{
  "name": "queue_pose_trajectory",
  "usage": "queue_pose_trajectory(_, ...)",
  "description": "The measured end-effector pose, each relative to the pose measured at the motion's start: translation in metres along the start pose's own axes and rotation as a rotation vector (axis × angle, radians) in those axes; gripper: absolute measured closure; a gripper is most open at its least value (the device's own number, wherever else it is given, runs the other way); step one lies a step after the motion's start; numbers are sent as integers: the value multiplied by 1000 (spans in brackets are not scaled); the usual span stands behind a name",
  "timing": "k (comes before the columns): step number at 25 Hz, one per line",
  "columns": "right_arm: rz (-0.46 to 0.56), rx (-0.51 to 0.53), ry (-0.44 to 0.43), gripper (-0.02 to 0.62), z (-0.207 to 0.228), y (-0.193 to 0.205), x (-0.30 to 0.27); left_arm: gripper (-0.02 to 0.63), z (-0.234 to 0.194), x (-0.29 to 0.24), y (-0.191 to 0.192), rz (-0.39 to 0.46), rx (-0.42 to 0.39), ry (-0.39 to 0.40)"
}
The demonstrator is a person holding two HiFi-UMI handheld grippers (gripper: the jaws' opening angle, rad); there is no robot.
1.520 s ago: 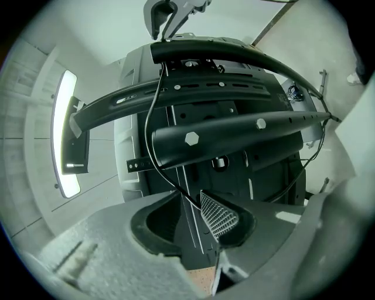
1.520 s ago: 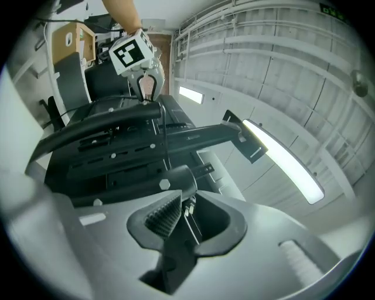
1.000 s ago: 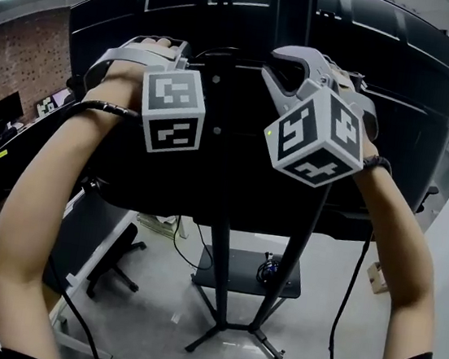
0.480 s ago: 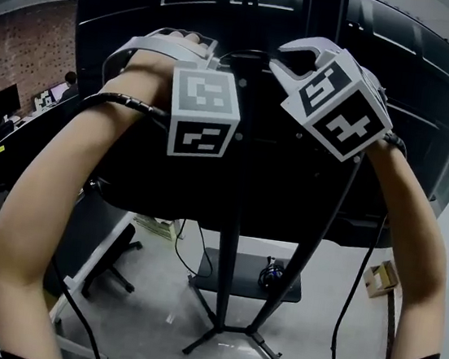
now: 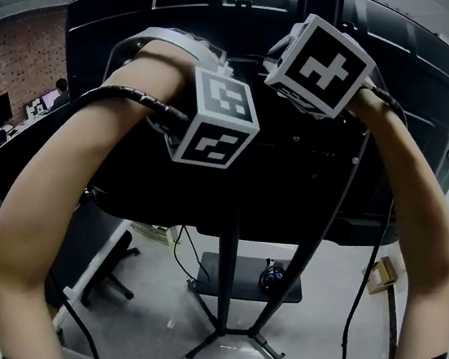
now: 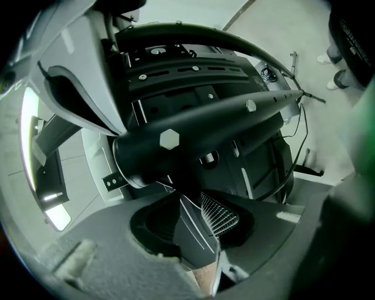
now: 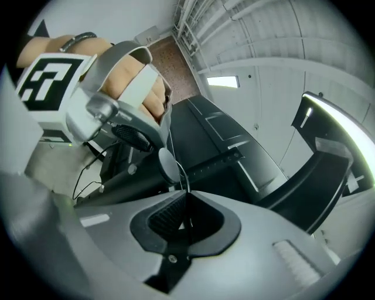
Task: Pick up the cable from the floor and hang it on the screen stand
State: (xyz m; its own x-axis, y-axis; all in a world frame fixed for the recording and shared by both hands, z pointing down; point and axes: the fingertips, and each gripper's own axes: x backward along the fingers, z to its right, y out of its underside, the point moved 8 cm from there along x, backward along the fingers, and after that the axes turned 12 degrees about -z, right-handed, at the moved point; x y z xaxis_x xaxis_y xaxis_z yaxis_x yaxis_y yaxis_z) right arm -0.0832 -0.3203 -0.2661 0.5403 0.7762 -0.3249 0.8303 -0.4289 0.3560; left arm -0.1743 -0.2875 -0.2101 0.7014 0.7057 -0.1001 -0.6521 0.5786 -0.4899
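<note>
Both grippers are raised behind the big black screen on its stand. The cable is a thin dark wire. It rises from my right gripper, whose jaws are closing and pinch it, and runs toward the left gripper. In the head view the right gripper shows mostly its marker cube, with the jaws hidden. My left gripper sits just under the stand's black tube and has a dark flat piece of the cable between its jaws. Its marker cube faces me.
The stand's legs and a low shelf carrying a dark object stand on the grey floor. An office chair and desks are at the left. A black lead hangs down past my right arm. A brick wall is far left.
Both grippers have moved up and closer to the screen's back. The right one has turned so its cube faces me and hides the jaws that showed earlier.
</note>
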Motion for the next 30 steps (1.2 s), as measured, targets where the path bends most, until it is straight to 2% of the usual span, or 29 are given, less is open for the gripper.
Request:
queue_pose_trajectory(3, -8, 4, -39, 571, -5, 1, -4, 486, 14, 5, -8, 65, 7, 24)
queue_pose_trajectory(5, 0, 8, -27, 572, -10, 5, -9, 483, 21, 5, -11, 94, 25, -19)
queue_pose_trajectory(7, 11, 4, 0, 571, -14, 9, -9, 483, 23, 4, -9, 138, 85, -54)
queue_pose_trajectory(10, 42, 18, 25, 569, -20, 10, -11, 483, 29, 6, -1, 241, 201, -49)
queue_pose_trajectory(12, 64, 30, 56, 568, -22, 11, -12, 483, 32, 13, 6, 290, 284, -76)
queue_pose_trajectory(15, 98, 25, 108, 558, -24, 13, -14, 440, 34, 16, 18, 351, 427, -86)
queue_pose_trajectory(21, 197, -26, 174, 526, -28, 18, -9, 436, 39, 23, 32, 494, 725, -32)
queue_pose_trajectory(27, 294, -124, 186, 526, -41, 35, 1, 437, 51, 31, 18, 576, 965, 19)
queue_pose_trajectory(30, 347, -184, 173, 529, -55, 51, 9, 439, 55, 43, 10, 627, 1115, 35)
